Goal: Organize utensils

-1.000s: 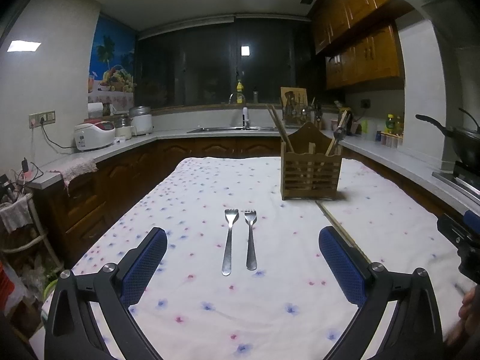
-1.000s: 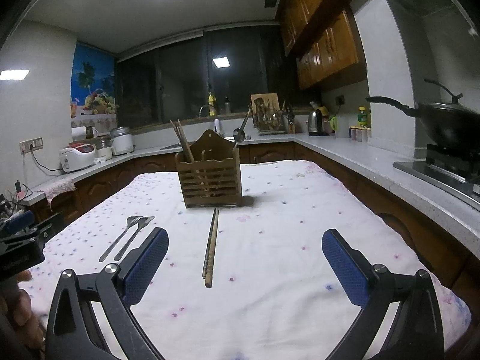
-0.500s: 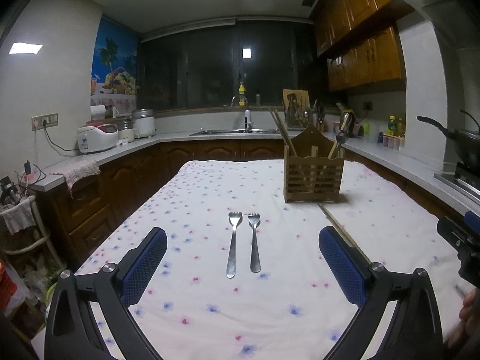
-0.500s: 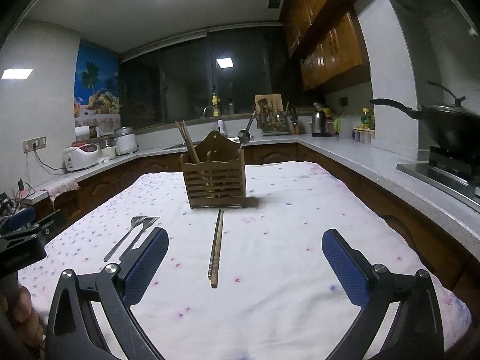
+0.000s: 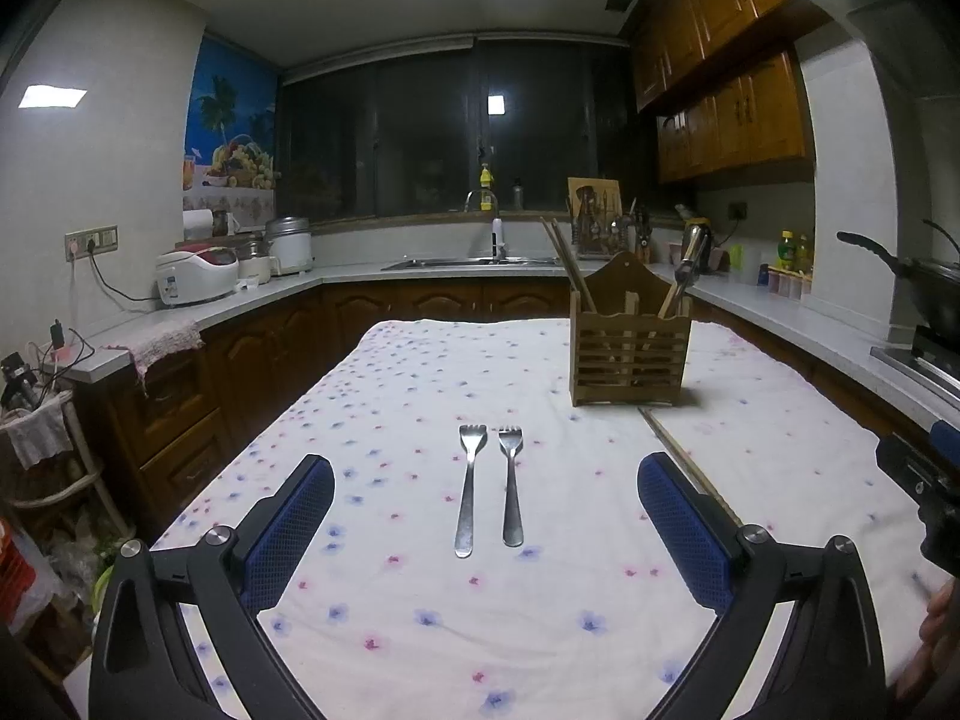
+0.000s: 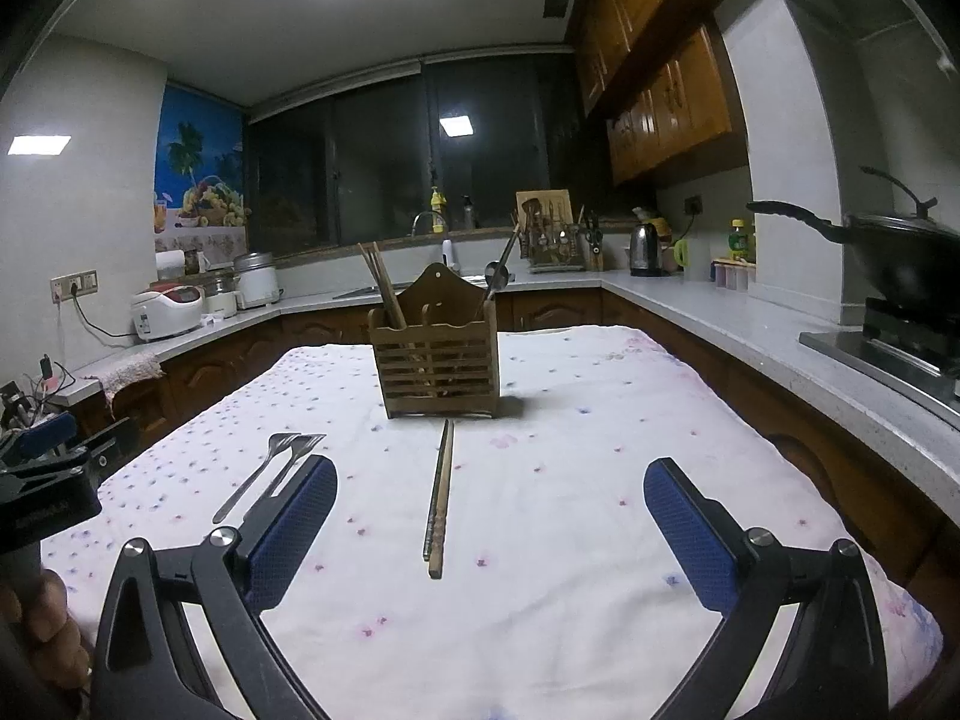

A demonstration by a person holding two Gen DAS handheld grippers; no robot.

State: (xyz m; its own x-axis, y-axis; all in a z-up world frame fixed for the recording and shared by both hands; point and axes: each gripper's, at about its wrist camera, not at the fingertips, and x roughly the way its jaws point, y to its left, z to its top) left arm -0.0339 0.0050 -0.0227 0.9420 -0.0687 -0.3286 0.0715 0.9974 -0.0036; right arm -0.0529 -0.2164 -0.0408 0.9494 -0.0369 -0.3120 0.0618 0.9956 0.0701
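Two metal forks [image 5: 487, 489] lie side by side on the flowered tablecloth, straight ahead of my open, empty left gripper [image 5: 486, 525]. They also show in the right wrist view [image 6: 270, 471]. A pair of wooden chopsticks [image 6: 440, 501] lies in front of my open, empty right gripper [image 6: 489, 525], pointing at the wooden utensil holder [image 6: 435, 363]. The holder [image 5: 628, 348] stands upright with chopsticks in its left slot and a ladle in its right slot. The chopsticks on the cloth [image 5: 684, 465] are partly hidden behind my left gripper's right finger.
The table [image 6: 600, 420] carries a white cloth with small flowers. Counters run around it, with a rice cooker [image 5: 192, 279] at left, a sink [image 5: 474, 261] at the back, and a wok on a stove [image 6: 900, 264] at right.
Both grippers have drawn back and risen slightly, so the forks, chopsticks and holder sit a little lower and farther in view. Nothing was taken hold of.
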